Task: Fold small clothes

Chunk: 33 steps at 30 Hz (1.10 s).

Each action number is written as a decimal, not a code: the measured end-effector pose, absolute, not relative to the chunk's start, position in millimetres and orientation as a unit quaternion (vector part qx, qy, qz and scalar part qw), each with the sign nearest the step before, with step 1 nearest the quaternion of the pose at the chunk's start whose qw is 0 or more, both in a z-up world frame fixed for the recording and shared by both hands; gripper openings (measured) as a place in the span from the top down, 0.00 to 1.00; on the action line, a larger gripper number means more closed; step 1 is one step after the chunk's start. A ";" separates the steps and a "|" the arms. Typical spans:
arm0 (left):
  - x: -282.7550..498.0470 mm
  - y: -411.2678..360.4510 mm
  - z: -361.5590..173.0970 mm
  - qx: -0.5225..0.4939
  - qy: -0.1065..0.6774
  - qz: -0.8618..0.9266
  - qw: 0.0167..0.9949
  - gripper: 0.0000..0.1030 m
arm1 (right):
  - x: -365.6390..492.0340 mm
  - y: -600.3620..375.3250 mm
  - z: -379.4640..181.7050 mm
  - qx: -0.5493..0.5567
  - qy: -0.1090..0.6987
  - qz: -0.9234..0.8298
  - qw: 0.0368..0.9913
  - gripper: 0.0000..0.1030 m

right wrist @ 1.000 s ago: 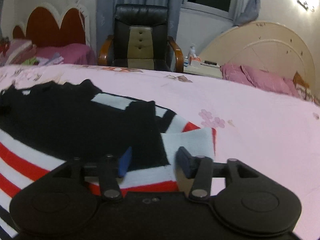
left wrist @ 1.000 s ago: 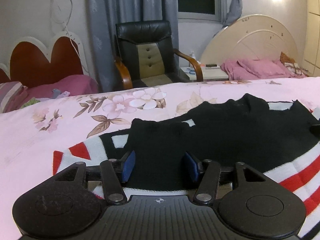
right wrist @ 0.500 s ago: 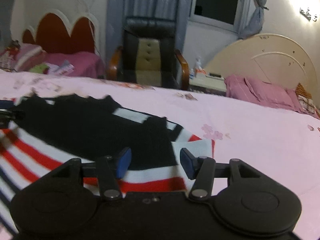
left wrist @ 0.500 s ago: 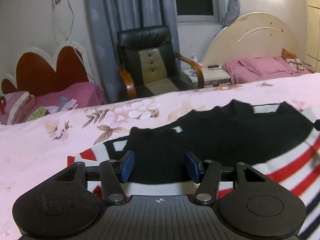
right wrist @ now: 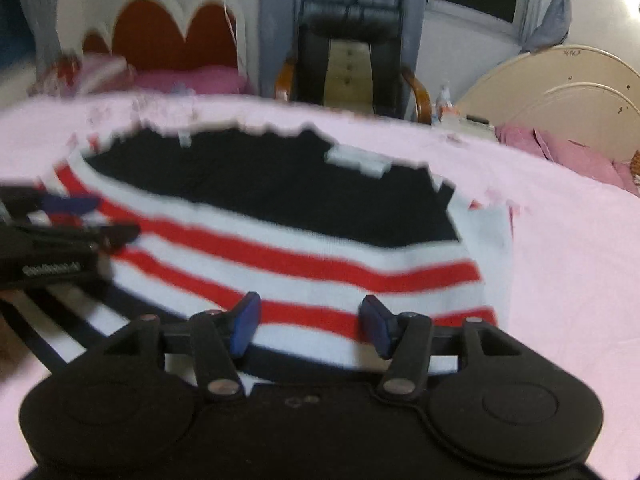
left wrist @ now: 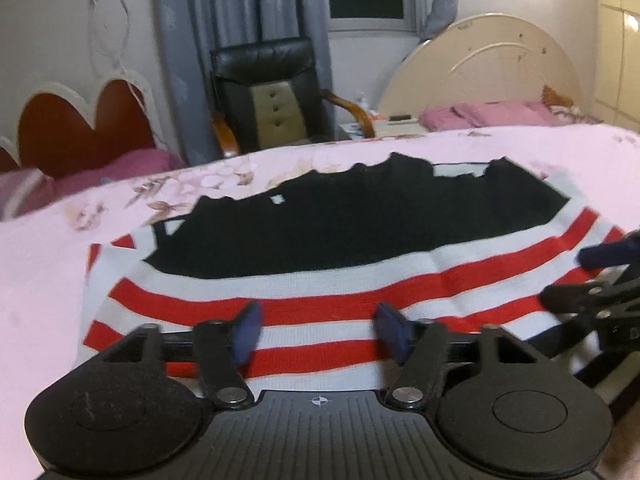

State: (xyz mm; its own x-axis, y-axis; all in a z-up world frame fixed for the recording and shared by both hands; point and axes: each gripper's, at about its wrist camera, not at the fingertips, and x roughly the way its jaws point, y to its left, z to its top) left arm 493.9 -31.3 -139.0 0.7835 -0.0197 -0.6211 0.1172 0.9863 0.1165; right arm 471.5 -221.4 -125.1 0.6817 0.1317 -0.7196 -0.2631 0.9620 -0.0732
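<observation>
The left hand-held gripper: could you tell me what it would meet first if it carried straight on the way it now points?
Most likely the striped sweater lying on the pink bed. The left hand-held gripper points down at its red and white bands, jaws opening with nothing pinched; depth is uncertain.

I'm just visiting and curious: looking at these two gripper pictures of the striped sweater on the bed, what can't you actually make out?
- Near hem of the striped sweater: hidden in both views behind each gripper's black body.
- Left gripper, right gripper: the fingers are opening; whether cloth touches the pads is hidden by blur.
- Items on the nightstand: too small and blurred.
- Sweater's far edge: smeared in the right wrist view.
</observation>
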 end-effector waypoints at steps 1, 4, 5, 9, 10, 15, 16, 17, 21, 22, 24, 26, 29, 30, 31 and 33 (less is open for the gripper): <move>494.0 -29.2 -137.2 0.066 0.331 -0.035 0.941 0.31 | 471.9 -220.0 -125.3 -0.087 0.383 0.103 0.914 0.43; 484.2 -14.8 -125.5 0.032 0.333 -0.022 0.942 0.31 | 472.1 -222.9 -117.5 -0.072 0.389 0.102 0.913 0.52; 475.0 -6.8 -121.0 0.017 0.323 -0.019 0.946 0.31 | 468.0 -225.1 -112.2 -0.066 0.379 0.107 0.917 0.56; 413.2 40.9 -113.2 -0.095 0.298 0.011 0.950 0.31 | 451.1 -230.9 -97.1 -0.053 0.353 0.119 0.926 0.64; 397.0 52.6 -115.7 -0.124 0.299 0.017 0.946 0.31 | 447.7 -232.3 -95.2 -0.049 0.350 0.122 0.928 0.65; 340.8 107.4 -146.9 -0.280 0.300 0.033 0.911 0.31 | 435.6 -232.2 -93.7 -0.031 0.350 0.137 0.926 0.69; 339.6 115.0 -155.3 -0.309 0.304 0.032 0.901 0.31 | 434.0 -230.9 -94.2 -0.027 0.350 0.140 0.926 0.69; 341.3 122.4 -164.5 -0.347 0.305 0.028 0.887 0.36 | 432.9 -228.8 -94.7 -0.024 0.351 0.143 0.925 0.69; 359.3 130.7 -197.1 -0.453 0.273 0.005 0.849 0.42 | 433.3 -217.5 -96.5 -0.014 0.351 0.153 0.924 0.69; 366.3 129.9 -201.3 -0.463 0.262 0.003 0.847 0.43 | 434.1 -215.1 -96.8 -0.011 0.351 0.156 0.923 0.69; 382.1 129.8 -206.7 -0.480 0.246 -0.005 0.842 0.43 | 436.4 -210.3 -97.5 -0.013 0.350 0.160 0.923 0.70; 395.9 129.6 -209.7 -0.492 0.233 0.001 0.839 0.43 | 439.6 -207.4 -98.7 -0.012 0.349 0.161 0.923 0.74; 420.9 122.3 -214.5 -0.466 0.255 0.024 0.847 0.85 | 447.8 -204.2 -102.5 -0.005 0.351 0.163 0.922 0.87; 425.2 124.6 -220.6 -0.473 0.254 0.020 0.844 0.86 | 451.7 -202.4 -104.3 -0.001 0.353 0.167 0.920 0.94; 426.4 126.0 -220.7 -0.479 0.249 0.016 0.842 0.86 | 454.1 -200.3 -105.6 0.001 0.354 0.168 0.920 0.95; 418.3 124.9 -209.0 -0.476 0.228 -0.003 0.850 0.86 | 458.5 -192.5 -106.6 -0.004 0.354 0.170 0.920 0.96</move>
State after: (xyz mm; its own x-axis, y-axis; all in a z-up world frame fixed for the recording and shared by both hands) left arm 418.3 124.9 -209.0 0.8959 -0.2225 -0.3845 -0.2115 0.5475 -0.8096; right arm 458.5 -192.5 -106.6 0.6919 0.3100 -0.6520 -0.3157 0.9421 0.1129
